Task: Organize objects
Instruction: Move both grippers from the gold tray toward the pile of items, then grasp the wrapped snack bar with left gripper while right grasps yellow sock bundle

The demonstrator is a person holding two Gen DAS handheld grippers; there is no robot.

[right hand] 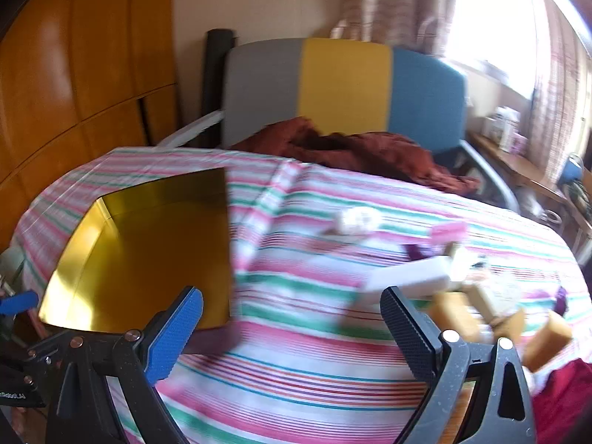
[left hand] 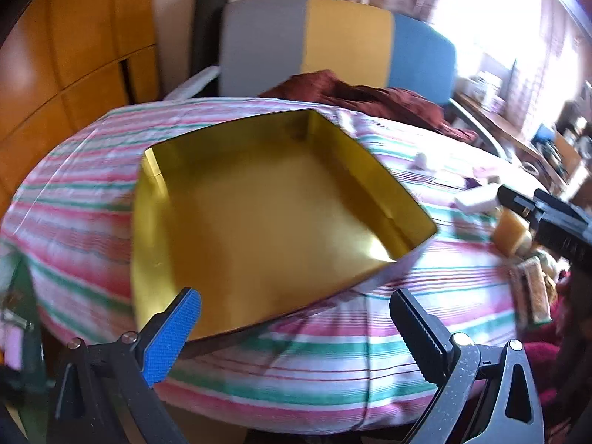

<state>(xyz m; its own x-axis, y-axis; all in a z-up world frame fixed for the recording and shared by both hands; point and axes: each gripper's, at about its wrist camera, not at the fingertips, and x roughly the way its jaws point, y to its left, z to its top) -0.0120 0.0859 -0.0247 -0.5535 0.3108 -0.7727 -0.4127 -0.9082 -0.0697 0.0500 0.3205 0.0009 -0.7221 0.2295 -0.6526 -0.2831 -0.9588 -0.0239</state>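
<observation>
Toward the table's left edge the gold-lined box [right hand: 140, 259] sits empty on the striped cloth [right hand: 296, 370]; your left gripper [left hand: 296, 329] and right gripper [right hand: 292, 329] both gape, holding nothing. Sorting hasn't begun, I'd judge: next reach for the white tube [right hand: 403, 277] among the clutter by the right edge.

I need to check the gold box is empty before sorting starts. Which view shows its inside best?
The left wrist view: the gold box fills the middle of the frame, and its whole floor and all four walls show, with nothing inside. The right wrist view shows the box off to the left, blurred, its near part hidden behind the claw's blue finger.
</observation>
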